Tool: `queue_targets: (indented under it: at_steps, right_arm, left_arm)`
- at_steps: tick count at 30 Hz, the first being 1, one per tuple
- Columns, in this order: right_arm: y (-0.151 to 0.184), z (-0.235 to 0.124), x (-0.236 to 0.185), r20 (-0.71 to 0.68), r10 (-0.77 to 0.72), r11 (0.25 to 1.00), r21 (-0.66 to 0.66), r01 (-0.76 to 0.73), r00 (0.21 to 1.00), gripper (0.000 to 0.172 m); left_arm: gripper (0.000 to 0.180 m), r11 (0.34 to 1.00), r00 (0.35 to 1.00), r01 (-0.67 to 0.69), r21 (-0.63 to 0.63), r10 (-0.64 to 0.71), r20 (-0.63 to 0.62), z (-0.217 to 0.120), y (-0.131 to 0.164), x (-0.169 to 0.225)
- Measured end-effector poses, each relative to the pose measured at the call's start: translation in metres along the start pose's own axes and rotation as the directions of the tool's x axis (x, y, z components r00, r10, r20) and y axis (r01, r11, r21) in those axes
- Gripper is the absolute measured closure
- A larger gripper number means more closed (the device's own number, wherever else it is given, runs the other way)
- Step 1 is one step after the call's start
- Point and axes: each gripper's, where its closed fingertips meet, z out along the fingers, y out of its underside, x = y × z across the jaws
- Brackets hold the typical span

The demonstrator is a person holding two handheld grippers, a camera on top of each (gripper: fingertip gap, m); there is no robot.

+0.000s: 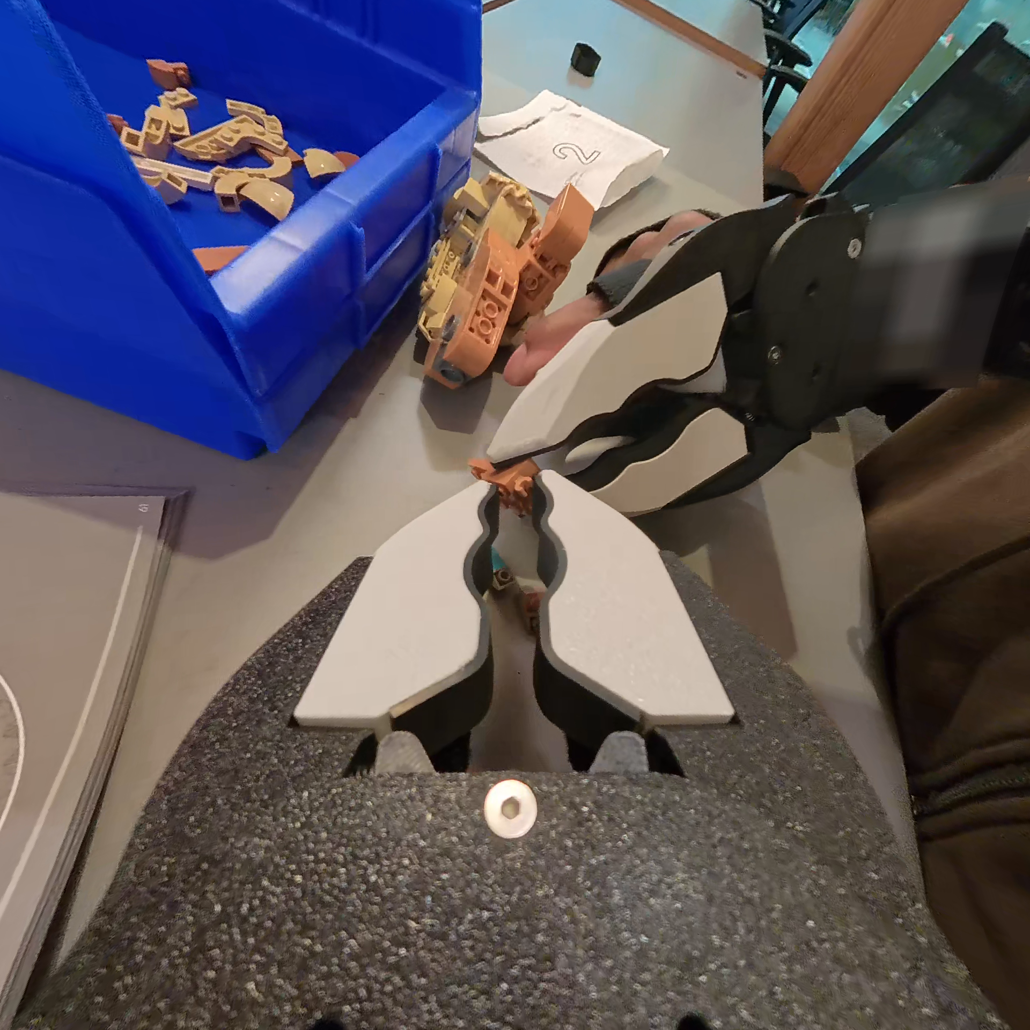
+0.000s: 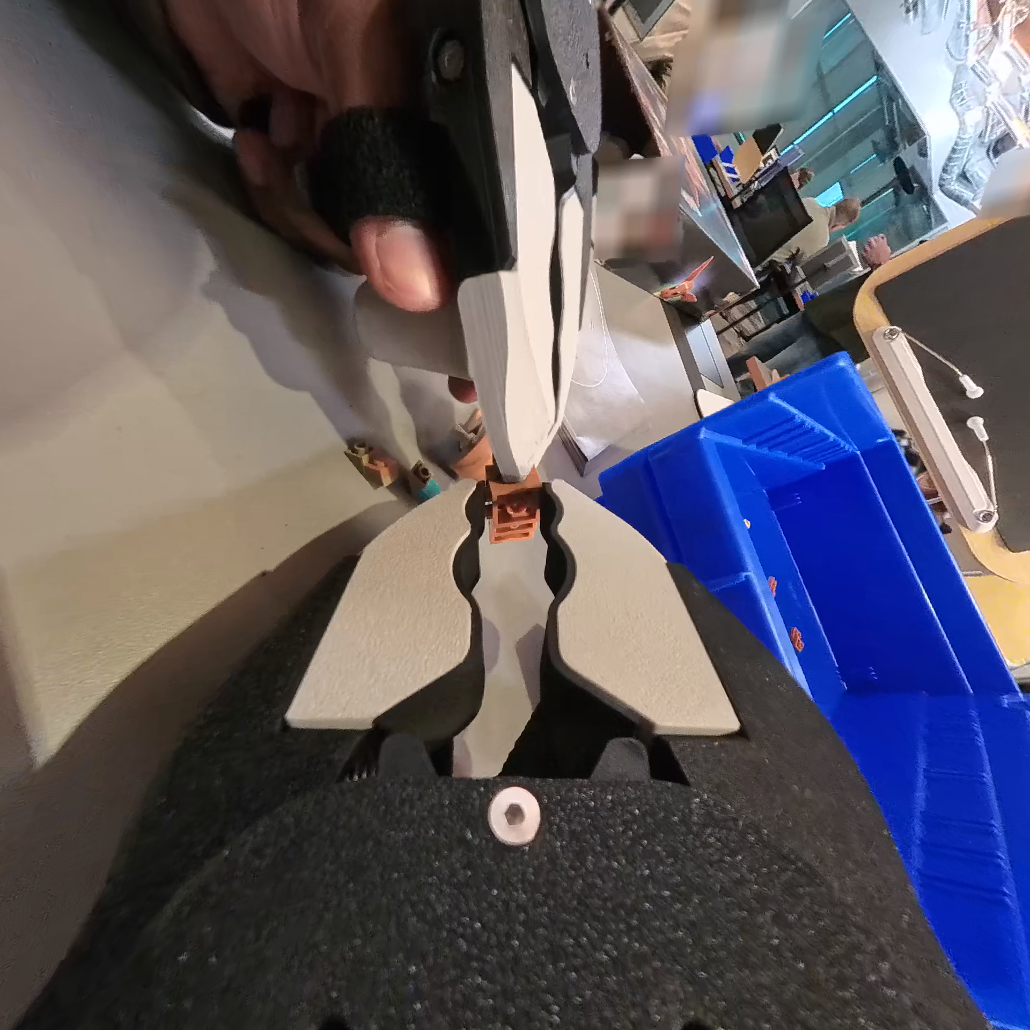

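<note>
Both claws pinch one small orange brick piece (image 1: 510, 484) held above the desk (image 1: 334, 501): the left claw (image 1: 514, 490) grips its lower end, the right claw (image 2: 513, 501) its other end, tips nearly touching. A blue bin (image 1: 312, 312) of tan bricks and a half-built model (image 1: 490, 278) lie just beyond.

So the counter (image 1: 641, 83) is a plain matte grey with a thin wooden edge strip along its far side. Right behind it there's a chunky wooden post (image 1: 847, 95), and past that some dark chairs (image 1: 780, 61) next to glass panels (image 1: 914, 72) with a teal glow. From the other angle the room opens up: more glass walls (image 2: 869, 95) lit with bluish strips, a dark monitor (image 2: 772, 214), and a couple of people (image 2: 825, 223) sitting way off. Lighting's soft and indoor, gentle shadows.
</note>
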Motion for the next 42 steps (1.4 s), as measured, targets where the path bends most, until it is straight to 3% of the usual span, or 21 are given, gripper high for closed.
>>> queue_targets:
  at_steps: [14,19,36,38,40,42]
  right_arm:
    - [-0.004,-0.007,-0.003,0.165,0.147,0.983,0.082,-0.162,0.975,0.152]
    - [-0.003,-0.008,-0.005,0.178,0.14,0.984,0.081,-0.156,0.974,0.152]
    - [-0.01,-0.016,-0.004,0.337,0.287,0.933,0.112,-0.341,0.897,0.152]
    - [-0.011,-0.017,-0.004,0.344,0.295,0.929,0.115,-0.352,0.891,0.153]
    - [-0.007,-0.02,0.007,0.343,0.362,0.898,0.121,-0.423,0.867,0.153]
    - [-0.001,-0.022,0.018,0.329,0.407,0.877,0.122,-0.466,0.852,0.153]
  left_arm:
    - [0.176,1.0,0.999,-0.003,-0.001,0.003,-0.048,-0.001,0.001,0.004]
    - [0.176,1.0,0.999,-0.016,-0.01,0.016,-0.051,0.0,0.002,0.004]
    - [0.177,0.998,0.992,-0.062,0.032,0.065,-0.106,-0.003,-0.003,0.012]
    - [0.177,0.997,0.993,-0.079,0.024,0.081,-0.089,-0.003,-0.002,0.01]
    - [0.176,0.989,0.989,-0.147,-0.005,0.147,0.014,-0.008,0.001,-0.009]
    - [0.176,0.995,0.996,-0.088,0.039,0.088,-0.008,-0.016,-0.007,-0.014]
